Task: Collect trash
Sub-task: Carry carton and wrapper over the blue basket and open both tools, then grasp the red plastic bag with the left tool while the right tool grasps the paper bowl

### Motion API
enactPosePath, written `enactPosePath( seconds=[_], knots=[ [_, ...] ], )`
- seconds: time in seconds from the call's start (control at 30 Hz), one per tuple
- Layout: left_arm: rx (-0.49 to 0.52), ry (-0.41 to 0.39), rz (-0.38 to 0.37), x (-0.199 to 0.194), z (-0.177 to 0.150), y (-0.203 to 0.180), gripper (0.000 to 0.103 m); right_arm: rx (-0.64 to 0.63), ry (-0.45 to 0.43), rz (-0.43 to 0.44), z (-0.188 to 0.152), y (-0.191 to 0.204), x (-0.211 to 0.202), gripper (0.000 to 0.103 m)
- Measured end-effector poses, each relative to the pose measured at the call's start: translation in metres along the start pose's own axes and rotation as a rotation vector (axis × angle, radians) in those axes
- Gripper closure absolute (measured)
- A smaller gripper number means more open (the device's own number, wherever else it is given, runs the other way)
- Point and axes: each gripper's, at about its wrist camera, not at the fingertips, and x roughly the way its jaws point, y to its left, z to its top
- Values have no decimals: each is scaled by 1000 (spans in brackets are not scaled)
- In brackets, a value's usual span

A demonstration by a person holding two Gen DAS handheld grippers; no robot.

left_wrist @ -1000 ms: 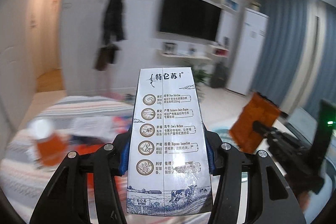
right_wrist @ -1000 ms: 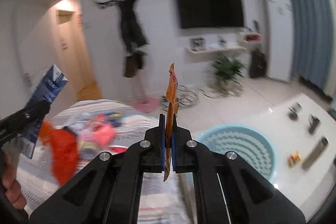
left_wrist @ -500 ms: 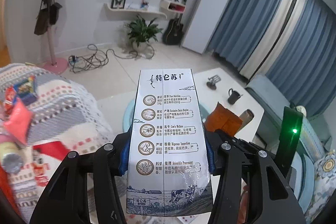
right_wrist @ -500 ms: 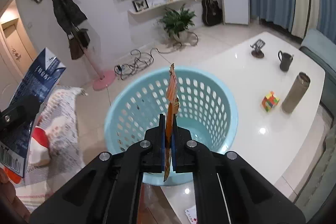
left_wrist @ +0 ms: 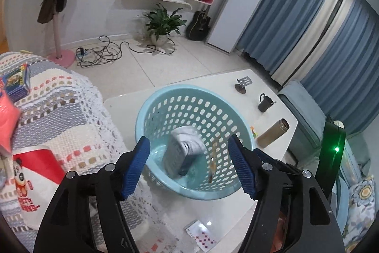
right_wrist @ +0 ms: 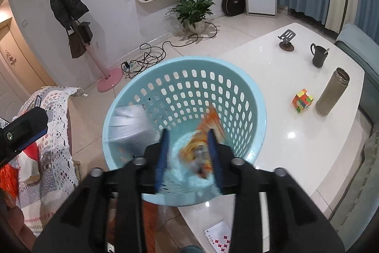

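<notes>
A light blue perforated basket [left_wrist: 165, 96] [right_wrist: 251, 96] stands on the white table. My left gripper [left_wrist: 189, 165] is open above its near rim. The white milk carton [left_wrist: 183, 149] [right_wrist: 130, 125] is blurred inside the basket, free of the fingers. My right gripper [right_wrist: 188, 158] is open over the basket. The orange snack wrapper [right_wrist: 206, 132] is blurred between and beyond its fingers, inside the basket; it shows as a thin orange streak in the left wrist view [left_wrist: 213, 163].
On the white table [right_wrist: 284, 77] stand a dark mug [right_wrist: 318, 55], a brown flask [right_wrist: 332, 91], a colour cube [right_wrist: 303, 100] and a phone stand [right_wrist: 287, 39]. Playing cards [left_wrist: 201, 232] lie near its edge. A crocheted-covered sofa [left_wrist: 59, 115] with more trash [left_wrist: 35, 172] is at left.
Both grippers have opened over the basket. The milk carton and the orange wrapper have left the fingers and dropped into it.
</notes>
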Motion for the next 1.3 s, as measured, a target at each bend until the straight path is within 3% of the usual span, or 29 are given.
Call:
enactPosePath(
  seconds=[0.23, 0.43, 0.6, 0.8, 0.97, 1.1, 1.3],
  knots=[
    [5, -29, 15, -17, -6, 6, 36, -39, -18, 21, -2, 13, -13, 65],
    [-5, -119, 49, -67, -15, 13, 36, -139, -105, 62, -3, 52, -49, 65],
    [-41, -234, 153, -127, -26, 35, 32, -247, -185, 155, -8, 104, -82, 62],
    [-127, -341, 378, -190, -48, 84, 29, -348, -183, 237, -22, 163, -86, 57],
    [-198, -325, 423, -208, -67, 125, 30, -397, -139, 263, -35, 198, -71, 52],
    [-242, -281, 434, -205, -81, 147, 30, -425, -117, 266, -44, 214, -59, 41],
    [-192, -249, 462, -194, -70, 144, 31, -447, -85, 257, -44, 226, -39, 38]
  ],
)
